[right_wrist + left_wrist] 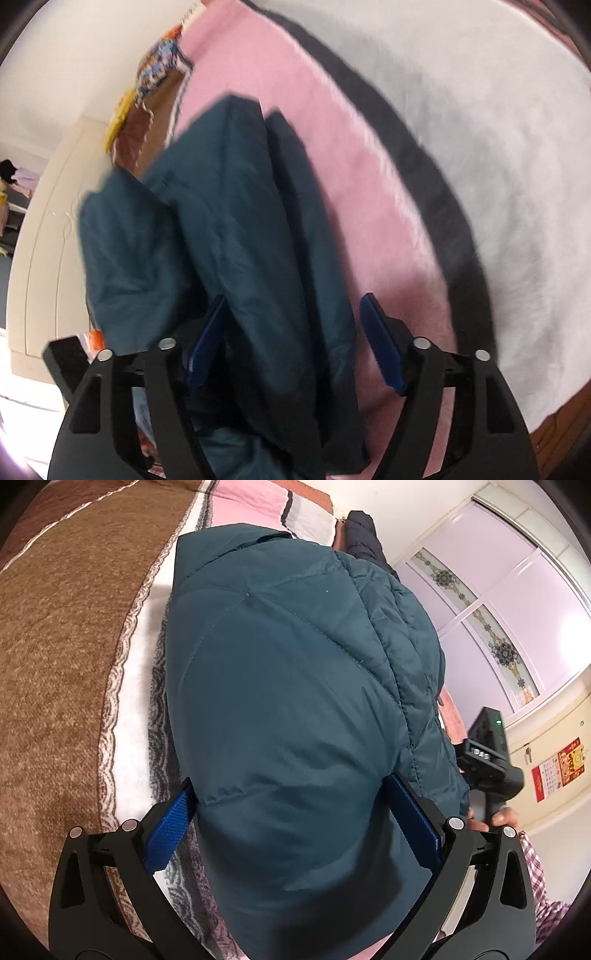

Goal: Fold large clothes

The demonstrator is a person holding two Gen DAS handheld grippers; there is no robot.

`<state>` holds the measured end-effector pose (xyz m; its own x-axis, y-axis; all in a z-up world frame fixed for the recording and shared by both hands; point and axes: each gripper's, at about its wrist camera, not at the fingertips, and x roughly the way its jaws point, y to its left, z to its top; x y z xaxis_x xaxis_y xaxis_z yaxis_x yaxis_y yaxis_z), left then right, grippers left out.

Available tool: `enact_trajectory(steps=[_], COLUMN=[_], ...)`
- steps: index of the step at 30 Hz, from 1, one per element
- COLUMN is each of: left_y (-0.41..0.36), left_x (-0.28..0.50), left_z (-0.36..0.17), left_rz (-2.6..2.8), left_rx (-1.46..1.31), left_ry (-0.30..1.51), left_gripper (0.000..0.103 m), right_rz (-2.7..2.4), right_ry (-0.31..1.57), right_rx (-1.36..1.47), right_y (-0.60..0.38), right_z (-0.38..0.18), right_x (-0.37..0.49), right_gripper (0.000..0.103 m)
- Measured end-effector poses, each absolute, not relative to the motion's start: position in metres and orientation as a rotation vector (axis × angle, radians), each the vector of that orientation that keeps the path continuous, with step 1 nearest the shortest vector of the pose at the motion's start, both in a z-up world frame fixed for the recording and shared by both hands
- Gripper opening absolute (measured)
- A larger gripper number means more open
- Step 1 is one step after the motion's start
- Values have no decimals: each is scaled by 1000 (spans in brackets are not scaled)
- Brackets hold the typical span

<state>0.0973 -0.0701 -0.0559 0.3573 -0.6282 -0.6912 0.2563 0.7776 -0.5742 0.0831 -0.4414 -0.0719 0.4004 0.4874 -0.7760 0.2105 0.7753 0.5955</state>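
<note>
A dark teal quilted puffer jacket (288,709) lies folded on the bed and fills the middle of the left wrist view. My left gripper (291,812) stands wide open with the jacket's near edge between its blue pads (170,830), not pinched. In the blurred right wrist view the jacket (236,236) runs as a long bundle away from me. My right gripper (291,332) is open around its near end, its pads (380,343) apart from the cloth on the right side. The right gripper's body also shows in the left wrist view (487,753), held by a hand at the jacket's right edge.
The bed has a brown patterned blanket (59,657) on the left and a pink, grey and white blanket (461,155) under the jacket. A dark garment (364,535) lies beyond the jacket. A wardrobe with glass doors (498,602) stands to the right.
</note>
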Motion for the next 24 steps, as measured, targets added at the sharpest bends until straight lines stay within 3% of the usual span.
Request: enact_trajectory(steps=[4,7,11,16,24], left_y=[-78,-82,-91,-87,-38], left_x=[101,100,95,98,125], left_z=[-55,-47,-35,-20,-2], left_rz=[-594,-590,-581,-579,-491], left_rx=[-396,-342,-260,-230,-233], left_ry=[1051,1008,940,877,802], left_gripper=[94,83,75,68,68], right_rz=[260,335,381,385,421], right_ry=[1192,1175,1128,1060,1003], right_rx=[778,848,796,733,645], right_y=[-434,-430,-420,-402,-341], right_z=[-92,-100,-88,-69,-41], right_x=[88,88,88,82,112], right_gripper=[72,51,34,29,28])
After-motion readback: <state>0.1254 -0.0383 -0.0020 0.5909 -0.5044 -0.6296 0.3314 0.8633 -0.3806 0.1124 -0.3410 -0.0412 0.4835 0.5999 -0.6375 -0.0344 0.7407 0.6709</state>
